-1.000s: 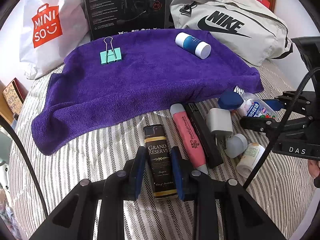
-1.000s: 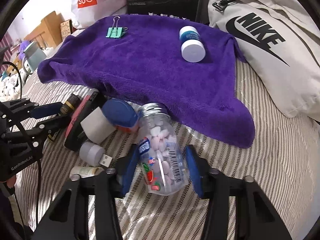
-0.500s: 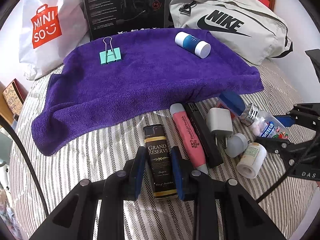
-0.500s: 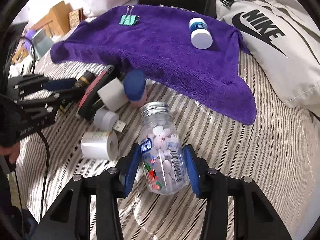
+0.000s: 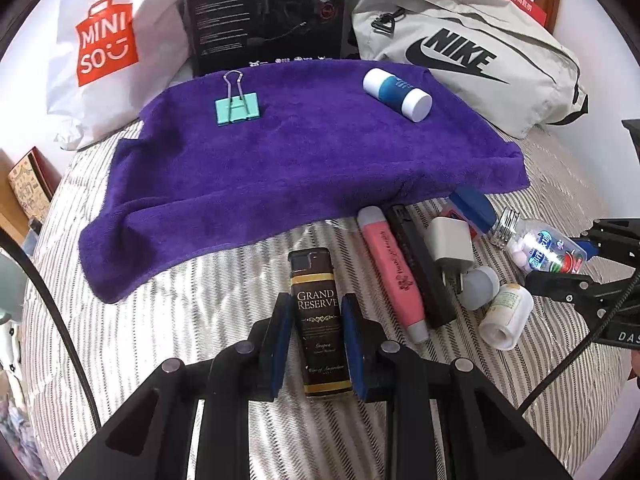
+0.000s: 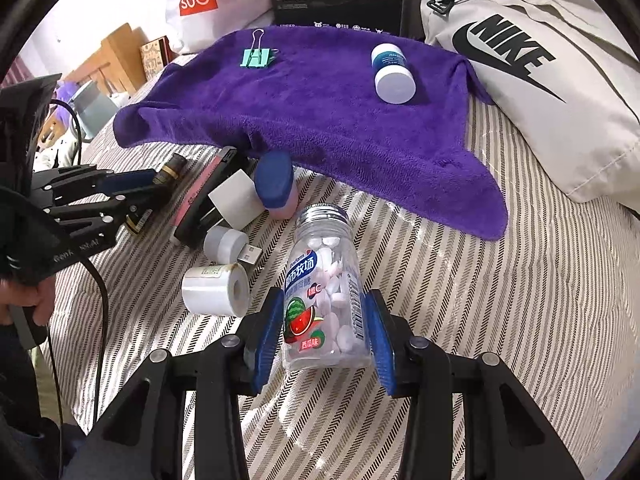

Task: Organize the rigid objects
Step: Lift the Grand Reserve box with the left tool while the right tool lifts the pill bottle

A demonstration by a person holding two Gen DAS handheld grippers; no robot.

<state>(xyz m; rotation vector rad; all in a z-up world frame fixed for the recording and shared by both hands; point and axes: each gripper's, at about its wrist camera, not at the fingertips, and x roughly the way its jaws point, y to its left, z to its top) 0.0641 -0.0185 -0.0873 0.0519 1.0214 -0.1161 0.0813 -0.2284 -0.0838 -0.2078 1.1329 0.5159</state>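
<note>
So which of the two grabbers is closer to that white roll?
Right. The right gripper, shut on the candy bottle, sits just beside the white roll; the left gripper holds the lighter beyond the pile.

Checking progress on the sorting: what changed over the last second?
The right gripper, shut on the clear candy bottle, drew it back from the pile, clear of the blue-capped jar. The left gripper stayed clamped on the dark lighter; binder clip and towel unchanged.
</note>
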